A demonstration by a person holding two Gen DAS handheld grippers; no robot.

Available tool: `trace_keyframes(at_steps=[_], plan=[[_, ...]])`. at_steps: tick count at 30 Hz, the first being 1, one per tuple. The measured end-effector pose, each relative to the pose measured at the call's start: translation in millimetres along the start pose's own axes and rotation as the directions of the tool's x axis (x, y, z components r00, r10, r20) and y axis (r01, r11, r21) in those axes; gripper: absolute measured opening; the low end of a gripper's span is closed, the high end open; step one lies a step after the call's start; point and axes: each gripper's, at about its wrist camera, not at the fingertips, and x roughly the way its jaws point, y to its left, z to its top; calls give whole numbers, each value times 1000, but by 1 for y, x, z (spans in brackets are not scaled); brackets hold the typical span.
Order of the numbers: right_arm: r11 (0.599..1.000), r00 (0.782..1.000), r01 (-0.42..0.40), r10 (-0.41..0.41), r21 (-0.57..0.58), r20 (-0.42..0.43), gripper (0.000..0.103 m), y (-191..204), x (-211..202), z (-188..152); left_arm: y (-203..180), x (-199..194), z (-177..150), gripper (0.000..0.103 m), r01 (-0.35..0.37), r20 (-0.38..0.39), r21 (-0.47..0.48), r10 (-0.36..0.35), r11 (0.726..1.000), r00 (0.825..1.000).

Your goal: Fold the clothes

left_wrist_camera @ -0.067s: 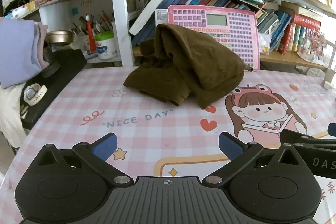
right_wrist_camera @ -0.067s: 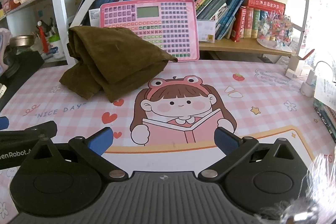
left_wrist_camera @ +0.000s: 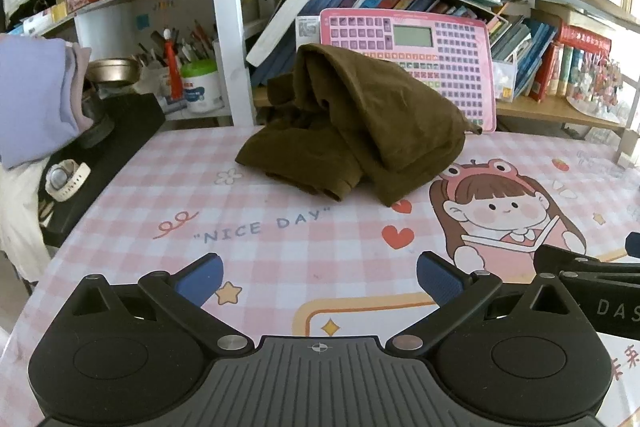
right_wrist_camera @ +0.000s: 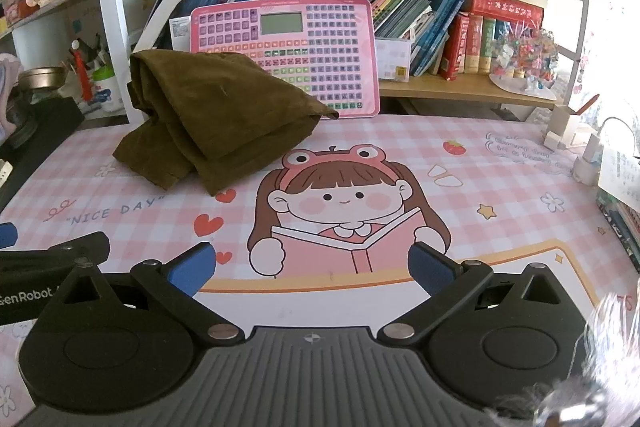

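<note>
A: On the far side of the mat, left view: the brown garment lies heaped against the pink keyboard. Left gripper near, jaws wide apart, empty.

B: Right view: garment far left, crumpled, well apart from the right gripper. Its jaws also gape, nothing between them, above the cartoon girl.

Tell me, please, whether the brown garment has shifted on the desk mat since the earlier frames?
No. The brown garment lies in the same spot, its top against the pink keypad toy and its front edge just above the "NICE DAY" print.
</note>
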Motion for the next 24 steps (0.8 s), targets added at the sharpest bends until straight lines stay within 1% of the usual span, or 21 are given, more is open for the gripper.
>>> trace_keyframes(at_steps=[11, 24], plan=[[1000, 1000, 6, -6, -5, 3, 103, -1, 1, 0, -3, 0, 2, 103, -19, -10, 9, 19, 1000, 1000], [1000, 1000, 5, -5, 0, -3, 103, -2, 3, 0, -3, 2, 1, 103, -18, -4, 14, 18, 1000, 1000]])
